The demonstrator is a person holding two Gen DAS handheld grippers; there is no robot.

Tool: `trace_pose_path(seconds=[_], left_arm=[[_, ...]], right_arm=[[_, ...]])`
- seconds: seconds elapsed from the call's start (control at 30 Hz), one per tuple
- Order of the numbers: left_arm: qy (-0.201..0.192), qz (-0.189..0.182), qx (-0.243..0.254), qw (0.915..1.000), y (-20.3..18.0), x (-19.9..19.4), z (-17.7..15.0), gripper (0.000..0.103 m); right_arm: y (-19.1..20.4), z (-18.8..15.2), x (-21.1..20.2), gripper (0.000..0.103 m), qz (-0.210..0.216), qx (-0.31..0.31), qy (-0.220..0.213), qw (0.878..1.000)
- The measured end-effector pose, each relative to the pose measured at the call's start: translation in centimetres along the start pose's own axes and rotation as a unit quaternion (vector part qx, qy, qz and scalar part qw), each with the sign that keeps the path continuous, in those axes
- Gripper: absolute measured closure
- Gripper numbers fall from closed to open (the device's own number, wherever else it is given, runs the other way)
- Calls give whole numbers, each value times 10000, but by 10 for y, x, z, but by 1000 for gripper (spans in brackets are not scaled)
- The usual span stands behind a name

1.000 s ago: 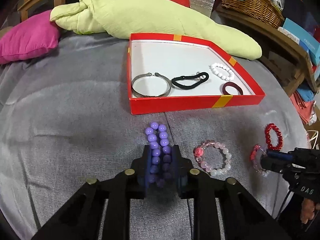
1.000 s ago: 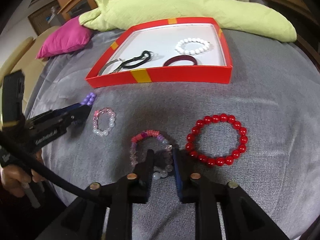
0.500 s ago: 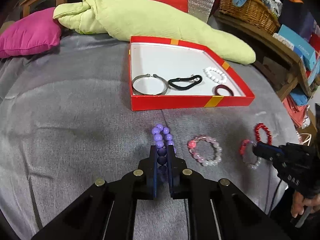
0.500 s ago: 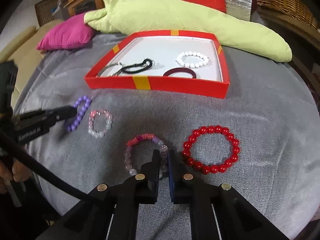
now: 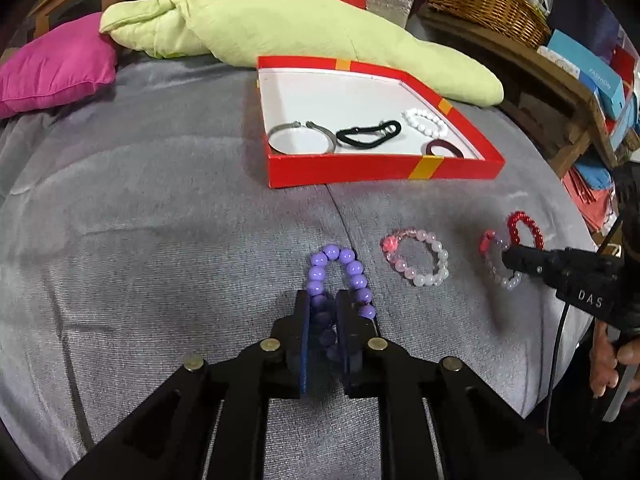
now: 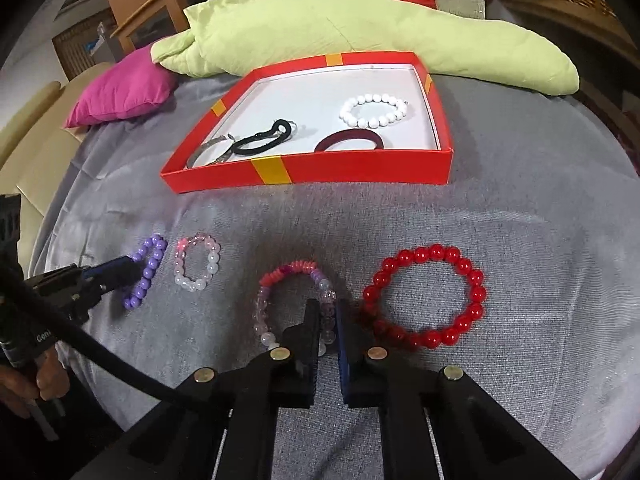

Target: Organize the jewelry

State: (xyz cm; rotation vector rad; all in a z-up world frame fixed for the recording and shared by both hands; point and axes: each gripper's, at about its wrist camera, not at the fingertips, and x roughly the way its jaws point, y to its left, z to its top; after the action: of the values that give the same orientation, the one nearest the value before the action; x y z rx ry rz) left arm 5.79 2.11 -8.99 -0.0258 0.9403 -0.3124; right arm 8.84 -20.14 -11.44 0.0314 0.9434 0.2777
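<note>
Covering most of both views is a grey bed (image 5: 160,208) that carries everything. Along its far edge lie one pale green quilt (image 5: 280,24) and one pink cushion (image 5: 52,68) toward the far left corner. One red box (image 5: 380,168) sits nearer the middle, just in front of the quilt, and holds four pieces: one silver cuff (image 5: 300,140), one black hair tie (image 5: 368,134), one white bead bracelet (image 5: 426,122) and one dark red hair band (image 5: 444,148).

Four bead bracelets lie in a row on the bed between the box and the near edge. The red bead bracelet (image 6: 426,296), largest of them, lies at the right end, just beside the right gripper (image 6: 329,316), untouched. Next to it is the mixed pink and lilac bracelet (image 6: 280,276); the right jaws are closed on its right side, with beads showing in the narrow gap between them. The pale pink bracelet (image 5: 416,258) lies free between the two grippers. The purple bead bracelet (image 5: 340,272) is at the left end; the left gripper (image 5: 322,312) has its jaws closed on the bracelet's left strand, while the right strand runs outside the right jaw and the loop's far end points toward the box.
</note>
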Motion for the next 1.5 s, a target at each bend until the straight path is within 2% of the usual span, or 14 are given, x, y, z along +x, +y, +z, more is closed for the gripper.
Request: trace_pose_path(seconds=[0.03,0.07,0.1,0.27,0.6,0.83,0.87,1.0,1.07,1.1,1.17,1.2,1.27,1.5], left_arm=[[-18,-57,-11,10000,0,-1,0,76],[-55,-78,-9,10000,-2,-2,1,60],[-135,-45,29,9999,-4,-4,1,49],[-75,107,46,9999,-3,2,2,49],[-32,-48,125,9999,-11,2,1,43],[-5,67,228,9997,-16,7,-1,43],[-15,91,245,9997,-16,7,-1,45],[-36,223,347,9991,-16,9,-1,66],[-41,219,312,9993,-14,9,0,73],[-44,235,287,9993,-12,9,0,79],[-57,276,214,9994,-8,8,1,87],[-58,244,156,9996,-6,8,1,88],[-59,207,116,9997,-4,7,1,93],[-139,196,60,9997,-2,2,3,93]], right_arm=[[-1,1,1,94,23,48,4,10000],[-2,1,1,94,50,106,16,9999],[-3,2,2,92,65,145,28,9999],[-3,0,0,92,65,88,34,9999],[-7,0,1,92,149,163,109,9997],[-1,-2,0,89,104,-22,114,9999],[0,-3,0,85,109,-62,111,9999],[9,-6,-2,68,139,-287,86,9995],[15,-8,-1,68,-1,-431,42,9991],[18,-9,-1,68,-94,-540,13,9985],[23,-11,0,73,-198,-706,-30,9973],[25,-12,0,87,-245,-779,-54,9966],[27,-12,1,94,-325,-887,-82,9955],[21,-10,-5,95,-307,-721,-259,9966]])
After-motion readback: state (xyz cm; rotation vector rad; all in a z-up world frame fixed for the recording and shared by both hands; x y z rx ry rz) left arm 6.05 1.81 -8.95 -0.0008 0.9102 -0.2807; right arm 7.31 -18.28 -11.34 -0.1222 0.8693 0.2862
